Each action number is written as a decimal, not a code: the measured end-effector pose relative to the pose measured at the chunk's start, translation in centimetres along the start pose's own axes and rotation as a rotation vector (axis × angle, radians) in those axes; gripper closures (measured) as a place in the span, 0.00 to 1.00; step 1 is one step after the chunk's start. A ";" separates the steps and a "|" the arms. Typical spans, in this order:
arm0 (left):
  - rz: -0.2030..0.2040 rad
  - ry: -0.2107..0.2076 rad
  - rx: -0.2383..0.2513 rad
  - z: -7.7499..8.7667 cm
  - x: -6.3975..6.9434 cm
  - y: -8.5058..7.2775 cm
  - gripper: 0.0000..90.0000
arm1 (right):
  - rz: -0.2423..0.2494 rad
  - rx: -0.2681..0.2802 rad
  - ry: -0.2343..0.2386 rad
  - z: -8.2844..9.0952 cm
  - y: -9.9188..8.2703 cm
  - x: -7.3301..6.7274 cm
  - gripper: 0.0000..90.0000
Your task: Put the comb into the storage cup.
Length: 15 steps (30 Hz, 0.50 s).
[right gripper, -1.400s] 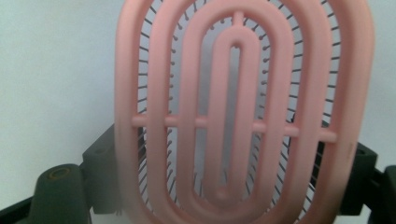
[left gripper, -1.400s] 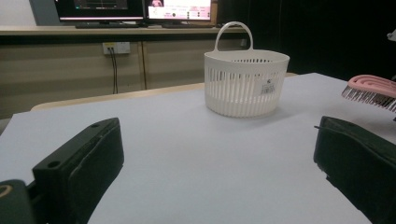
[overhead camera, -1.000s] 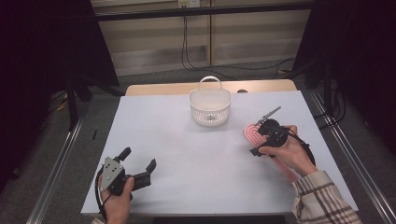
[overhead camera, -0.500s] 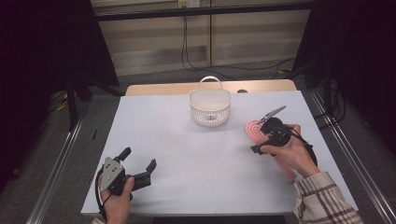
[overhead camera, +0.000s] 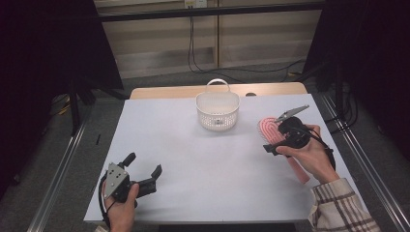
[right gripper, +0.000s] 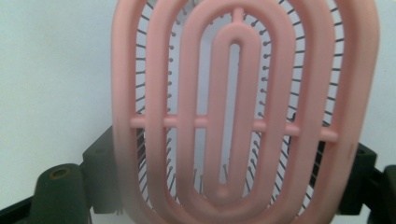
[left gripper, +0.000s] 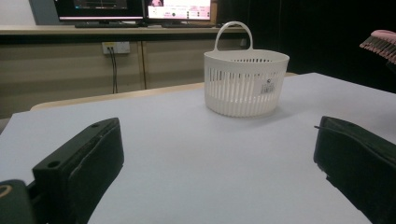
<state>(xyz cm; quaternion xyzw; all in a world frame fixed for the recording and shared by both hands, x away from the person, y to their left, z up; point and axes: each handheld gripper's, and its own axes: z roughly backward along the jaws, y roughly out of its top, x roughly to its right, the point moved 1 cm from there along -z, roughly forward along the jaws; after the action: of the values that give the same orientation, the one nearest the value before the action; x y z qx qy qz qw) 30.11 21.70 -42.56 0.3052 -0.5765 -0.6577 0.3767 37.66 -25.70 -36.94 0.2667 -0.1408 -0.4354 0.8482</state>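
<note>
Basket (overhead camera: 217, 110) sits toward the far middle of the bench (overhead camera: 193, 159), white and slatted, handle standing up, and everything else can be placed from it. Off to the basket's right and a bit nearer the person, the right gripper (overhead camera: 280, 133) is up above the bench with a pink hairbrush (overhead camera: 269, 130) in its jaws. From the right gripper view the brush's vented oval head (right gripper: 238, 112) stands right in front of the lens, back side to the camera, bristles poking out beyond it, a black jaw at each lower edge; the jaws are closed in on the brush. The pink handle (overhead camera: 300, 173) runs back under the right hand (overhead camera: 314, 157) toward the person. Well away from the basket, at the near left of the bench, the left gripper (overhead camera: 144, 175) rests low in the left hand (overhead camera: 121, 205). Its jaws stand wide apart with bare bench between them, holding nothing. From the left gripper view the basket (left gripper: 246, 81) is straight ahead, and the brush's bristled head (left gripper: 380, 43) shows at the right edge, raised above the bench.
</note>
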 end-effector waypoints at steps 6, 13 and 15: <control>-0.003 0.002 -0.001 0.0 0.0 0.0 0.02 | 0.000 0.017 0.001 0.1 -0.1 0.2 0.21; 0.001 -0.002 0.002 0.0 0.0 0.0 0.02 | 0.008 0.051 -0.002 0.6 0.0 0.2 0.21; 0.001 -0.002 0.003 0.0 0.0 0.0 0.02 | -0.004 0.069 0.010 0.7 0.0 0.2 0.21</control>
<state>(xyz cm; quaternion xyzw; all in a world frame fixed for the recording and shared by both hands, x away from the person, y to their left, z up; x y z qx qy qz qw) 30.10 21.71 -42.55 0.3047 -0.5780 -0.6571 0.3760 37.45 -26.08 -36.33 0.2981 -0.1507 -0.4307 0.8384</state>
